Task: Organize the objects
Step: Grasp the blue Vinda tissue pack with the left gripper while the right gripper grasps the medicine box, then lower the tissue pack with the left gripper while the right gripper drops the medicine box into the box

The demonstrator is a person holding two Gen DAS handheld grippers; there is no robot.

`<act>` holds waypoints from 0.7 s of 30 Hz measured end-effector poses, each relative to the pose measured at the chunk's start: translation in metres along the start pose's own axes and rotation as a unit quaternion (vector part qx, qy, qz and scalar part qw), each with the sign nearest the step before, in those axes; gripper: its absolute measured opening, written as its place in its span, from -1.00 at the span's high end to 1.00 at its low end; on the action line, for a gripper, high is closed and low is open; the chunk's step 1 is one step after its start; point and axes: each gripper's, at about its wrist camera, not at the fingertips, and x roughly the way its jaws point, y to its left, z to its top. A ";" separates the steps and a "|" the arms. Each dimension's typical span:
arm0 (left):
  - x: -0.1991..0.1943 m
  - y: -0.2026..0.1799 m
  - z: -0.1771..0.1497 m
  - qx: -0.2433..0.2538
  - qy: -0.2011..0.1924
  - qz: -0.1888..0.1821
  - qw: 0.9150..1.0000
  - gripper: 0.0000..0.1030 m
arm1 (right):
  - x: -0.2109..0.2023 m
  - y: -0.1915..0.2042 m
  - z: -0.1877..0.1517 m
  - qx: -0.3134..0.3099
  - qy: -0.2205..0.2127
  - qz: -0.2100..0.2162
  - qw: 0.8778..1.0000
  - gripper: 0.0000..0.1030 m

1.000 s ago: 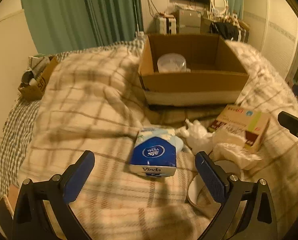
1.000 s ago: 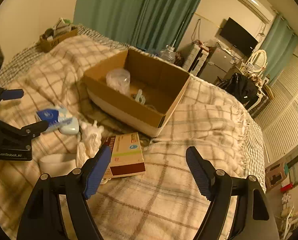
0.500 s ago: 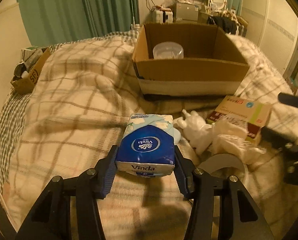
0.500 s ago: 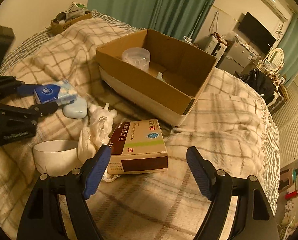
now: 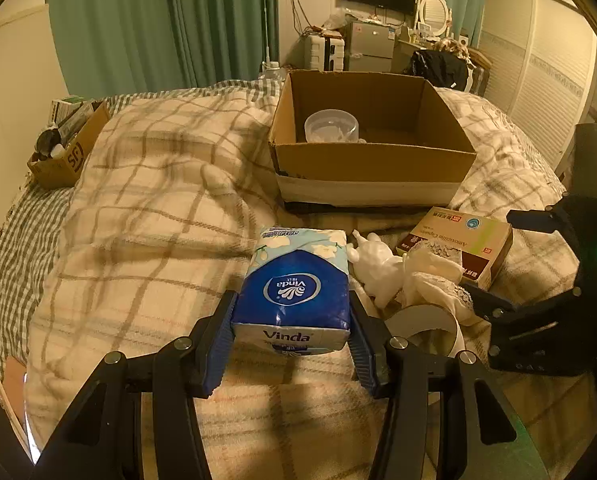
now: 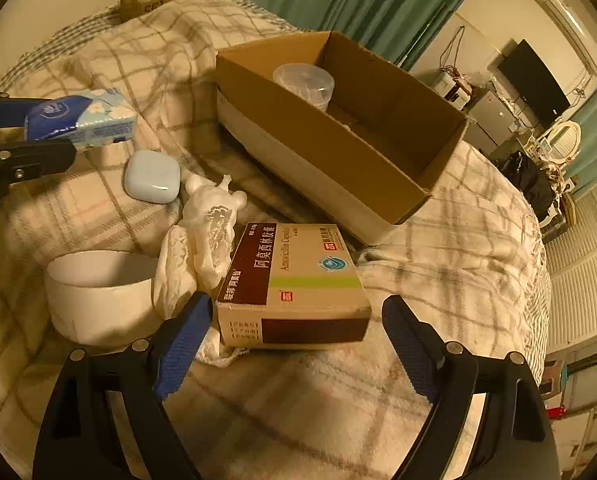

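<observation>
Spread over the bed, a checked blanket (image 5: 146, 216) carries the open cardboard box (image 5: 372, 160), while the left gripper (image 5: 290, 332) is clamped on the Vinda tissue pack (image 5: 294, 288), which seems lifted a little in front of that box. The soft pack could slip or squash if the hold loosens, I think. The right gripper (image 6: 294, 338), fingers apart, straddles the near end of the medicine box (image 6: 298, 280); a white bowl (image 6: 98, 292), white figurine (image 6: 212, 208) and blue case (image 6: 152, 176) crowd its left side.

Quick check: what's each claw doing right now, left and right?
Left claw: closed on the Vinda tissue pack.
Right claw: open, holding nothing, its fingers either side of the medicine box.
</observation>
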 end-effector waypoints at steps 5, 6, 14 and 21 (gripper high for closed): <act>-0.001 0.003 -0.003 -0.001 0.003 -0.002 1.000 -0.03 | 0.000 -0.001 0.004 0.005 0.002 0.001 1.000 -0.44; -0.002 0.003 -0.004 -0.002 0.004 -0.004 1.000 -0.03 | -0.002 -0.001 0.004 0.005 0.001 0.000 1.000 -0.44; -0.017 0.000 -0.006 -0.003 -0.004 -0.015 1.000 -0.03 | -0.046 -0.010 0.002 0.021 -0.038 -0.021 0.999 -0.43; -0.046 -0.013 0.003 -0.001 -0.035 -0.036 0.999 -0.03 | -0.110 -0.023 0.000 0.044 -0.094 -0.065 0.993 -0.42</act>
